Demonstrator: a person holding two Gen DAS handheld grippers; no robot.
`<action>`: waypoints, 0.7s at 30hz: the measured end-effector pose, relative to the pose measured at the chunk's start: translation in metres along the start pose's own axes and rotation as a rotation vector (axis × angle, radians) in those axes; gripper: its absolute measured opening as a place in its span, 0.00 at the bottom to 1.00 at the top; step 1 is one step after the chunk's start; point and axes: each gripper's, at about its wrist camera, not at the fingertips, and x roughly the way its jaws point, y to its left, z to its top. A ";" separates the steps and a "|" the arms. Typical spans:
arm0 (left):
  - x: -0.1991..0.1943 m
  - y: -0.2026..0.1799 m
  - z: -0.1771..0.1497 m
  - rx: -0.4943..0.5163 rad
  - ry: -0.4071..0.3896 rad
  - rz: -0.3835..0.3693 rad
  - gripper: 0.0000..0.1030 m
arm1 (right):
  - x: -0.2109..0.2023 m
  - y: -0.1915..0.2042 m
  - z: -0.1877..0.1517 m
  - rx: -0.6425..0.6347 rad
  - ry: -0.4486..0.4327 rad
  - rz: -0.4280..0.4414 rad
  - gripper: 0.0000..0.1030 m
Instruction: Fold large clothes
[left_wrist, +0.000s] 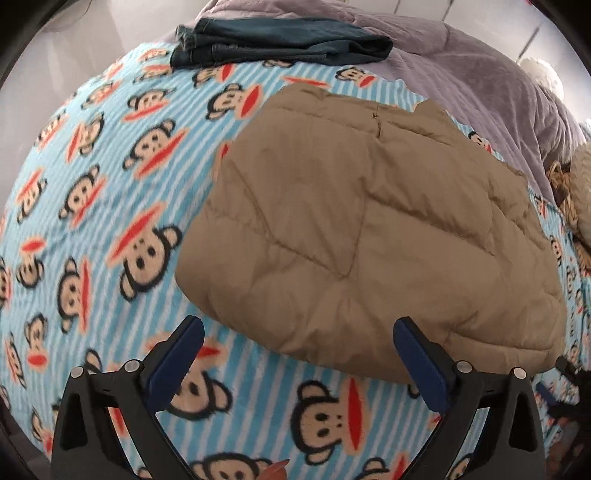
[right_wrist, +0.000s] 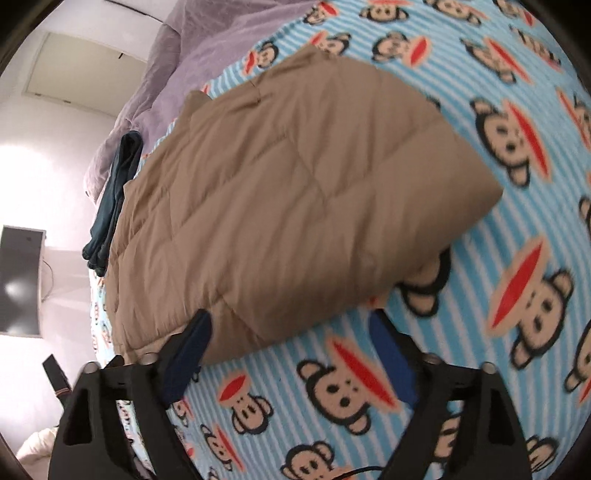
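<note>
Blue-padded fingers on your left gripper (left_wrist: 297, 332) and right gripper (right_wrist: 290, 328) stand spread wide with nothing between them, just off the near edge of the tan quilted jacket (left_wrist: 369, 229), which lies folded on the monkey-print blanket (left_wrist: 92, 184). To fold again, I'd pinch both near corners together and carry them evenly toward the folded jeans (left_wrist: 280, 42).

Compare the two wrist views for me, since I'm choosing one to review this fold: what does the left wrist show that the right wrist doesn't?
Only the left wrist view shows a woven basket past the bed's far edge. Only the right wrist view shows a dark screen against the wall. Both show the folded tan quilted garment on the monkey-print blanket, folded dark jeans, a lavender comforter, and each camera's own open, empty gripper: left gripper, right gripper.
</note>
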 end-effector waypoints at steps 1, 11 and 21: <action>0.002 0.001 -0.001 -0.011 0.008 -0.005 1.00 | 0.002 -0.001 -0.002 0.010 0.008 0.011 1.00; 0.015 0.005 -0.004 -0.047 0.025 -0.082 1.00 | 0.021 -0.015 -0.002 0.108 0.027 0.108 1.00; 0.055 0.056 -0.009 -0.397 0.050 -0.490 1.00 | 0.058 -0.025 0.002 0.249 0.076 0.331 1.00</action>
